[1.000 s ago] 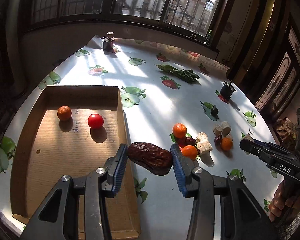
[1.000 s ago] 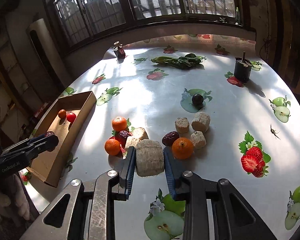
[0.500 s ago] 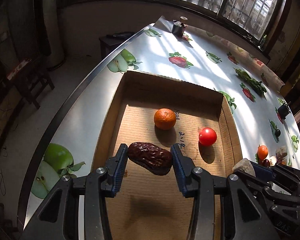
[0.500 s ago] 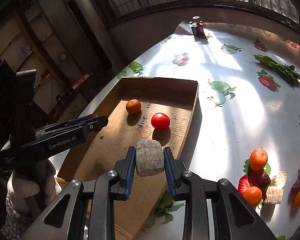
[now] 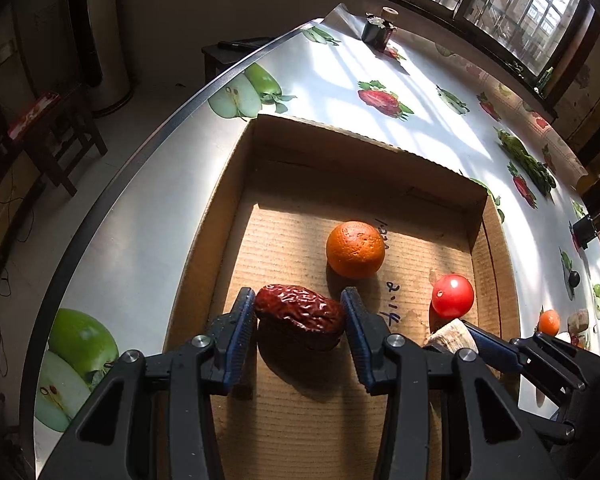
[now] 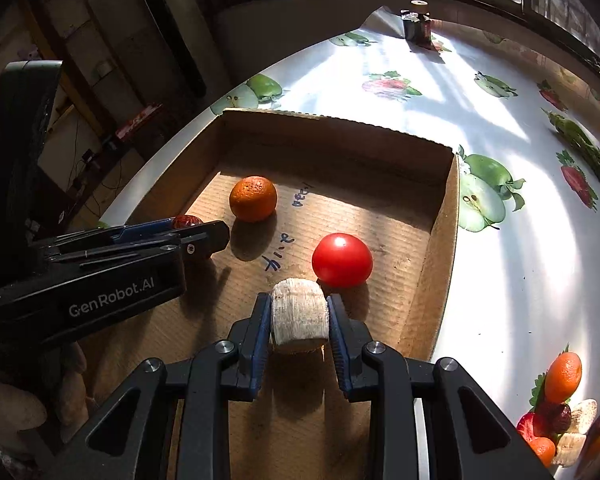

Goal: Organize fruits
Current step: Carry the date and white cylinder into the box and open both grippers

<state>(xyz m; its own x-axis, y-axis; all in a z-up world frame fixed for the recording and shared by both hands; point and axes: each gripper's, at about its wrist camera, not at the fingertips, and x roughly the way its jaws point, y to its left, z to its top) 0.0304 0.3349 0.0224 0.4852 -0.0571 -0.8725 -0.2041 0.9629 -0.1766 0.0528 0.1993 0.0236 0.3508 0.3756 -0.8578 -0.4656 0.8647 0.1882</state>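
My left gripper (image 5: 300,316) is shut on a wrinkled dark red date (image 5: 300,314), low over the floor of a shallow cardboard box (image 5: 364,140). My right gripper (image 6: 298,316) is shut on a pale beige cylindrical piece (image 6: 298,314), also low over the box floor (image 6: 444,232). An orange (image 5: 355,249) and a red tomato (image 5: 452,295) lie in the box just ahead; they also show in the right wrist view, orange (image 6: 253,198) and tomato (image 6: 342,260). The left gripper (image 6: 204,236) appears at the left of the right wrist view.
The box sits near the edge of a round table with a fruit-print cloth (image 5: 340,68). A heap of oranges, dates and pale pieces (image 6: 560,420) lies on the cloth to the right. A dark jar (image 5: 376,28) stands at the far edge; green vegetables (image 5: 528,160) lie beyond.
Both grippers have carried their pieces from the pile on the cloth over to the box and come down low near the orange and tomato.
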